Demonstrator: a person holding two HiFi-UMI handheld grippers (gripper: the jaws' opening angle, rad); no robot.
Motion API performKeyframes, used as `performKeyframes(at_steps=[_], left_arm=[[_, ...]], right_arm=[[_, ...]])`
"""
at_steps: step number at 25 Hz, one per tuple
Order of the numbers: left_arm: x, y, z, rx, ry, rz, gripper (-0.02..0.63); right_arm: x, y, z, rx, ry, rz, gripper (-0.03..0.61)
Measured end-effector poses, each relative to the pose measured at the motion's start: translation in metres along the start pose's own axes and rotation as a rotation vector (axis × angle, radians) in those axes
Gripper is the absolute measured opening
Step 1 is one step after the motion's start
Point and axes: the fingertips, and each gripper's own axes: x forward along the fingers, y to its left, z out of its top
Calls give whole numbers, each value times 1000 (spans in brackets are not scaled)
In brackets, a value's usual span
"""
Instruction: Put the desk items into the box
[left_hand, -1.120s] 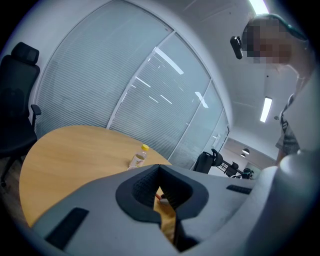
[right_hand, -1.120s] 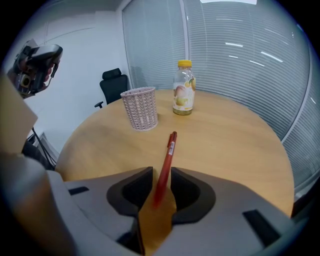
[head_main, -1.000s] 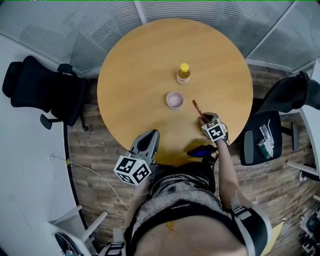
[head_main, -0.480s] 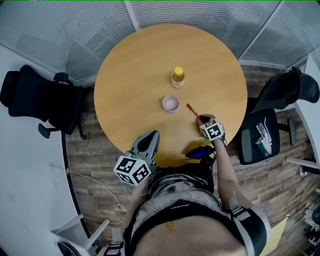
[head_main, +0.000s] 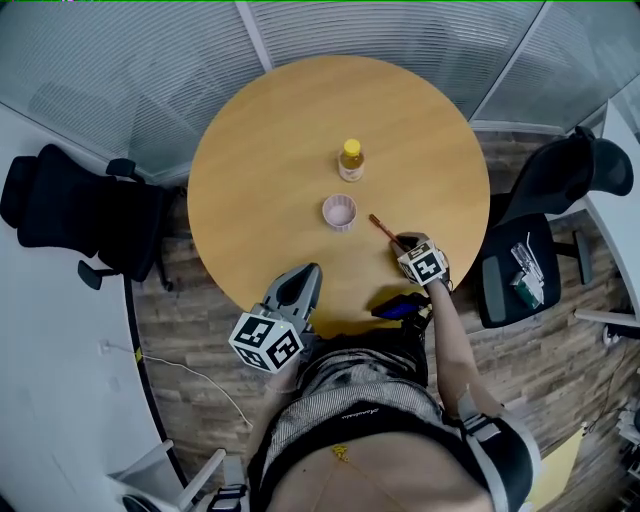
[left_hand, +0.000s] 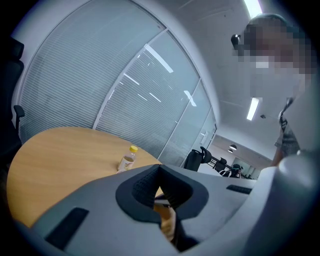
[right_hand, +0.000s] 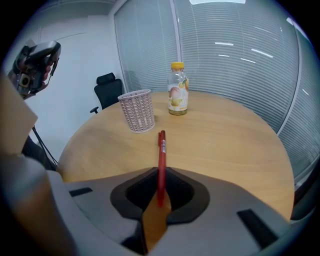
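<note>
A red pen (right_hand: 161, 150) lies on the round wooden table (head_main: 270, 150), its near end between the jaws of my right gripper (right_hand: 160, 172). Those jaws have just been closing and now press on it. In the head view that gripper (head_main: 402, 243) sits at the table's right front, with the pen (head_main: 381, 228) sticking out towards the middle. A pink-white mesh cup (head_main: 339, 212) and a yellow-capped bottle (head_main: 350, 160) stand further in. My left gripper (head_main: 306, 274) hovers at the near edge, shut and empty. No box is in view.
Black office chairs stand at the left (head_main: 70, 210) and right (head_main: 590, 175); a third chair (head_main: 520, 275) carries small items. A dark blue thing (head_main: 400, 305) sits at the near table edge by my body. Glass walls with blinds ring the far side.
The head view has drifted a little, so the table sits slightly lower and further left. Both grippers keep their places at the table, and the pen lies where it was.
</note>
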Motion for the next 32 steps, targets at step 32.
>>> performKeyframes(at_steps=[32], left_arm=[[2, -6, 3, 18, 3, -65, 3]], right_arm=[[-115, 31, 118, -165, -263, -74, 61]])
